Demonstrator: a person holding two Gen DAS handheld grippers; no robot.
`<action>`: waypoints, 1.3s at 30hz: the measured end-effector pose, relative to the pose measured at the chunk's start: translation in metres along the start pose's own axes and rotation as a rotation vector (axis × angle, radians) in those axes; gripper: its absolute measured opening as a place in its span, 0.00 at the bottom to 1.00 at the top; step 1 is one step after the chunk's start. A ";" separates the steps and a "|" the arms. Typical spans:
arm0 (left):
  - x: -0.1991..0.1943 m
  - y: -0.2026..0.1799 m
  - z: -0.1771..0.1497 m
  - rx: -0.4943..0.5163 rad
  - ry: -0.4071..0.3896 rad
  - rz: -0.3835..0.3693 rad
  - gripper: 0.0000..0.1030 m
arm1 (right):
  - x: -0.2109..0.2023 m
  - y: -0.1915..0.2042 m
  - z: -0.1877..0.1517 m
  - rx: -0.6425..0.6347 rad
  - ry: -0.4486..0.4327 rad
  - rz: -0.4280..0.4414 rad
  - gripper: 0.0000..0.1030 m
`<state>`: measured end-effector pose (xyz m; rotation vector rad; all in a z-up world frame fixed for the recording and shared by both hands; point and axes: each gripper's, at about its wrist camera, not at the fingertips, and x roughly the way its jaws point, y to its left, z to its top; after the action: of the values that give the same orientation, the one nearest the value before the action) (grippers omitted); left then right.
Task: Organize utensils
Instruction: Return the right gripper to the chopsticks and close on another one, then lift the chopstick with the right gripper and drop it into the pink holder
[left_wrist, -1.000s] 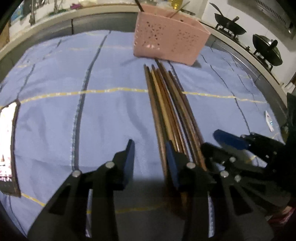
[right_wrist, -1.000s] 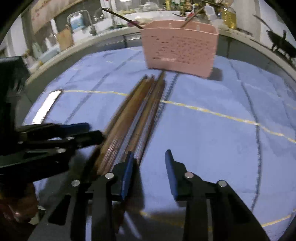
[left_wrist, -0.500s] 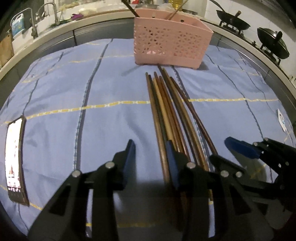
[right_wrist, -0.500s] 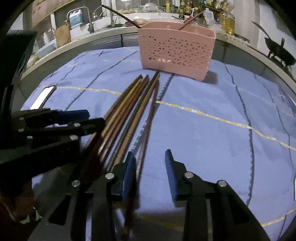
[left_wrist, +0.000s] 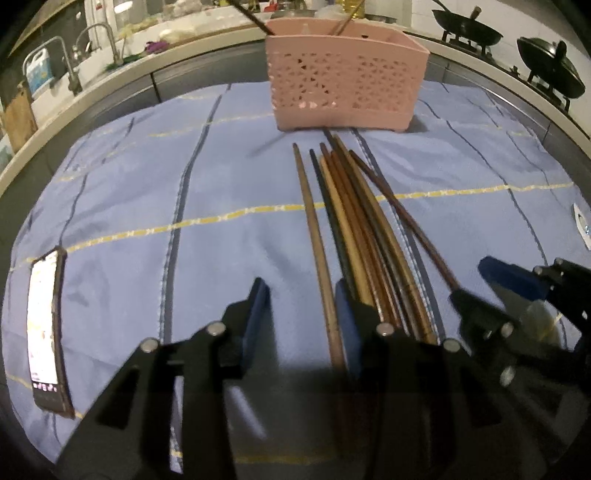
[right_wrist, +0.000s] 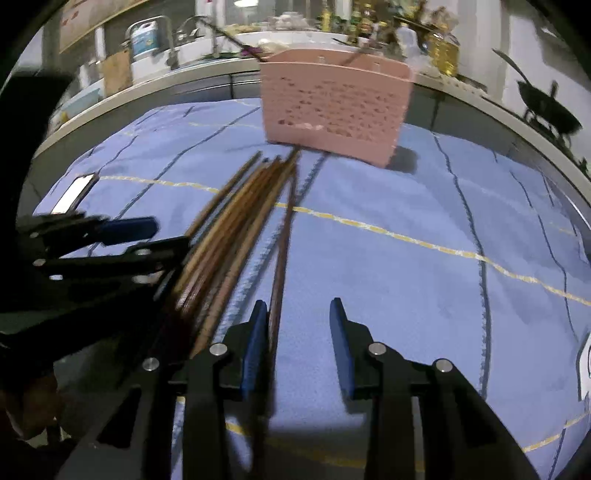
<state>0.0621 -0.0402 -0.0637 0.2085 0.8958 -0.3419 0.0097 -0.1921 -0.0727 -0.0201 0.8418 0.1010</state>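
Note:
Several wooden chopsticks (left_wrist: 354, 229) lie side by side on a blue cloth (left_wrist: 155, 192), pointing at a pink perforated utensil basket (left_wrist: 345, 94) at the back. Two sticks stand in the basket. My left gripper (left_wrist: 301, 314) is open over the near ends, with the leftmost chopstick (left_wrist: 319, 254) between its jaws. In the right wrist view the bundle (right_wrist: 236, 229) is fanned out left of my open right gripper (right_wrist: 297, 339). One dark chopstick (right_wrist: 282, 254) runs just inside its left finger (right_wrist: 255, 343). The basket also shows in that view (right_wrist: 332, 107).
A phone (left_wrist: 46, 332) lies on the cloth at the left edge. A white tag (left_wrist: 580, 225) lies at the right edge. A sink with taps (left_wrist: 92, 48) is behind on the left, and woks on a stove (left_wrist: 546, 70) behind on the right.
Both grippers have pulled back and risen a little. The chopsticks have spread: the leftmost one now sits apart inside my left jaws, and a dark one has swung out to the right.

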 end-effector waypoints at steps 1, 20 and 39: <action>-0.001 0.003 -0.001 0.000 0.000 0.003 0.16 | -0.001 -0.003 0.000 0.008 0.003 -0.001 0.26; -0.021 0.035 -0.032 -0.058 0.049 -0.140 0.27 | -0.023 -0.030 -0.025 0.105 0.067 0.025 0.12; 0.011 0.052 0.021 -0.097 0.052 -0.196 0.46 | 0.024 -0.014 0.036 -0.047 0.097 0.033 0.40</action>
<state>0.1031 -0.0004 -0.0580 0.0402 0.9847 -0.4752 0.0538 -0.2022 -0.0663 -0.0554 0.9366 0.1519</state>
